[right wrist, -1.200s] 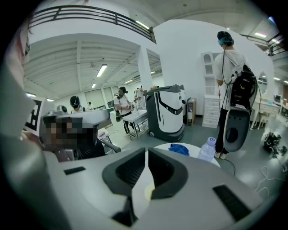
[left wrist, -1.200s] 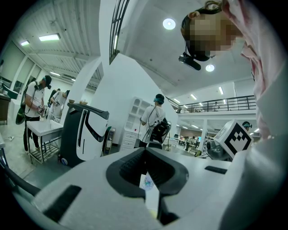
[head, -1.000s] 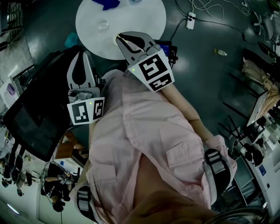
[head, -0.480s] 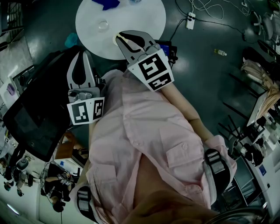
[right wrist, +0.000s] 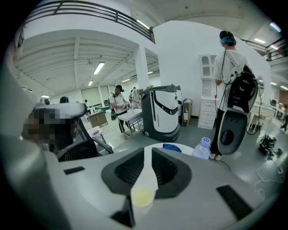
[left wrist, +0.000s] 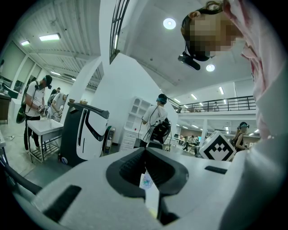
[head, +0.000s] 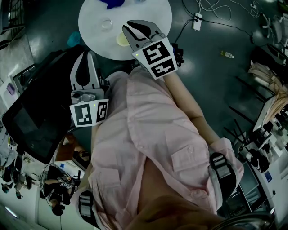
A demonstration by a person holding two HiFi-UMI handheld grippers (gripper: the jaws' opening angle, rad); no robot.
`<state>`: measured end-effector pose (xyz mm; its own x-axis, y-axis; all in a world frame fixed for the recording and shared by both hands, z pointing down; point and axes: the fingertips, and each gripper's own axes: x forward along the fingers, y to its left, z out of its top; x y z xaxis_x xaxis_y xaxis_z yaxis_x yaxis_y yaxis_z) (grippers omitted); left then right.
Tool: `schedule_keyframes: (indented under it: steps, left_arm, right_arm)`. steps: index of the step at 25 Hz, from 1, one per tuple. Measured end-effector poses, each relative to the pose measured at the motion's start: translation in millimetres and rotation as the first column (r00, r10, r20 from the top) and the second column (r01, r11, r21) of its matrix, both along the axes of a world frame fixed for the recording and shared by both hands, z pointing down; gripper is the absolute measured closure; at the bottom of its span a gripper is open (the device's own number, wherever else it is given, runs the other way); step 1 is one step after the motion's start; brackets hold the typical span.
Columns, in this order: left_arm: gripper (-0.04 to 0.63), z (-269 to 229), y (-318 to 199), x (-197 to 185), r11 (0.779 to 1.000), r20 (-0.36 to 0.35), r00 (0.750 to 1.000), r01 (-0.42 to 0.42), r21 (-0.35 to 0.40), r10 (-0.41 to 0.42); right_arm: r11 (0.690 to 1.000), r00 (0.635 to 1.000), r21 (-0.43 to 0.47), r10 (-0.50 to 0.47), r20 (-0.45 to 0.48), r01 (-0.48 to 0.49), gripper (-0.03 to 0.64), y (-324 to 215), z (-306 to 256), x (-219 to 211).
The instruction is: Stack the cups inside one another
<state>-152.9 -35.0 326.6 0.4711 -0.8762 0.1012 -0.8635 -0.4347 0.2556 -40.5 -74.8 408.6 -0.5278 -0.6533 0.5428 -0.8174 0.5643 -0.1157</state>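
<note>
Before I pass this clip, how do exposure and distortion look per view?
Head view: dim overall, only the white round table reads bright. Left gripper view: heavy fisheye bending, ceiling lights flare. Right gripper view: fisheye too, dark vignetted corners, evenly lit.

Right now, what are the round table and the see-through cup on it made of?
Round table: probably white laminate or painted board, smooth and matte, with no grain showing. See-through cup: likely thin clear plastic, maybe glass; the tabletop shows through it.
</note>
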Motion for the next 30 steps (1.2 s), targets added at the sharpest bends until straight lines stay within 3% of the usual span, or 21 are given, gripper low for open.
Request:
schedule_keyframes:
  steps: [13, 17, 30]
  left_arm:
    - [0.579, 2, 3, 13, 1.000, 0.002, 1.000, -0.027, -0.015, 0.027]
    - [0.580, 3, 0, 17, 1.000, 0.004, 1.000, -0.023, -0.017, 0.023]
    - [0.579, 3, -1, 12, 1.000, -0.002, 1.000, 0.003, -0.019, -0.003]
  right_arm:
    - [0.987, 0.997, -0.158, -0.043, -0.058, 0.033, 0.564, -3, 74, 0]
    - [0.972, 0.995, -0.227, -0.072, -0.074, 0.053, 0.521, -2, 103, 0]
    - [0.921, 0.981, -0.382, -0.138, -0.134, 0.077, 0.505, 10, 165, 4]
